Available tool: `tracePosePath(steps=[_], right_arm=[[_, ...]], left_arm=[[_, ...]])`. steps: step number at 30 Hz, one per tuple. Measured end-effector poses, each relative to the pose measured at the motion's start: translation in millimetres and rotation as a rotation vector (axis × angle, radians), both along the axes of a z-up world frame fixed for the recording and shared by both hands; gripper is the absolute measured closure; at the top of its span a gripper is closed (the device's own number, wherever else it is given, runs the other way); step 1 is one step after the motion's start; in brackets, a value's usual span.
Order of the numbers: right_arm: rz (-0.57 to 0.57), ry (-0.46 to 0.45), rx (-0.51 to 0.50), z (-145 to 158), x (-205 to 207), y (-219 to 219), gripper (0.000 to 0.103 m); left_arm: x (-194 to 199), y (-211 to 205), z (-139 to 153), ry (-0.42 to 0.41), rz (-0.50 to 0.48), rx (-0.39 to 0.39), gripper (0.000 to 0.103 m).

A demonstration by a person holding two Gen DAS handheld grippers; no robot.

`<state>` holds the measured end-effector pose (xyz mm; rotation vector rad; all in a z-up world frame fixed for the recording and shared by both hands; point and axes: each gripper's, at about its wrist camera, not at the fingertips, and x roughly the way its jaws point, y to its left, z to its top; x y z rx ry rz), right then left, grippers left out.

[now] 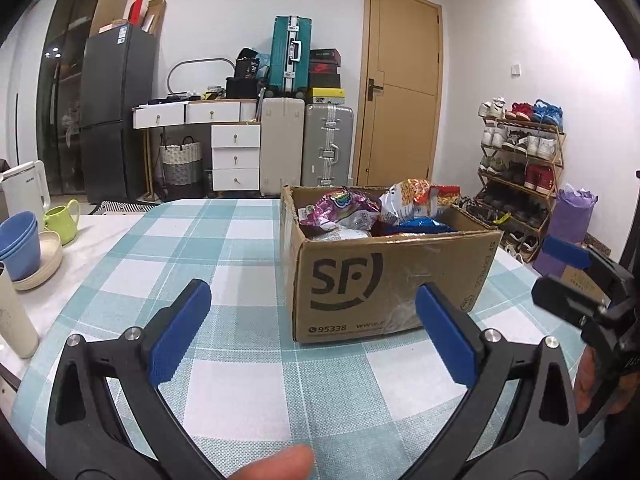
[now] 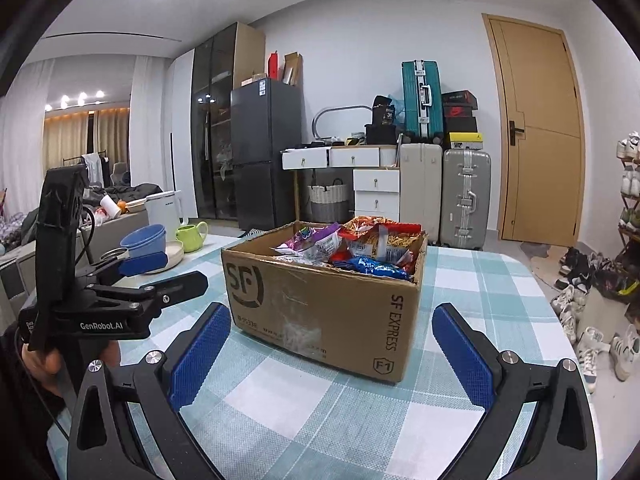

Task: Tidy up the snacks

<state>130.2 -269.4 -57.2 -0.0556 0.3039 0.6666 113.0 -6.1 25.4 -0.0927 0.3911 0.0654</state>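
A cardboard box (image 1: 384, 280) marked SF stands on a table covered by a teal and white checked cloth (image 1: 224, 248). The box is open at the top and filled with snack bags: a purple bag (image 1: 340, 206) toward its left side, a red and orange bag (image 1: 416, 196) at its back right, and a blue bag (image 1: 424, 226) near its front edge.

The left gripper (image 1: 313, 334) hangs above the cloth just in front of the box, its blue pads spread wide with nothing between them. The right gripper (image 2: 331, 352) sits in front of the box's near corner, its pads likewise spread wide and empty. Neither touches the box.

To the left of the box, on a bare white part of the table, stand stacked blue bowls (image 1: 18, 244) on a cream plate (image 1: 44, 260), a green mug (image 1: 62, 218) and a white kettle (image 1: 24, 192).

Behind the box, against the white wall, are a dark fridge (image 1: 116, 112), a white set of drawers (image 1: 232, 148), a woven basket (image 1: 182, 162), and suitcases: one cream (image 1: 282, 144), one silver (image 1: 328, 146) and a teal one (image 1: 290, 54) stacked on top. A tan wooden door (image 1: 400, 88) stands closed behind the box to the right, and further right a rack of shoes (image 1: 520, 172) lines the wall. In the right wrist view, more shoes (image 2: 592, 320) lie scattered on the floor to the right of the box.
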Motion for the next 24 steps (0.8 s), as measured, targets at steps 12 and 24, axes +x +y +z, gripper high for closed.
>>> tracePosePath(steps=[12,24], right_arm=[[-0.025,-0.014,-0.01,-3.2,-2.9,1.0,0.0],[-0.025,-0.013,-0.009,-3.5,-3.0,0.3,0.0]], left_arm=[[-2.5,3.7,-2.5,0.008,0.021,-0.005,0.001],[0.0,4.0,-4.8,0.014,0.006,-0.002,0.001]])
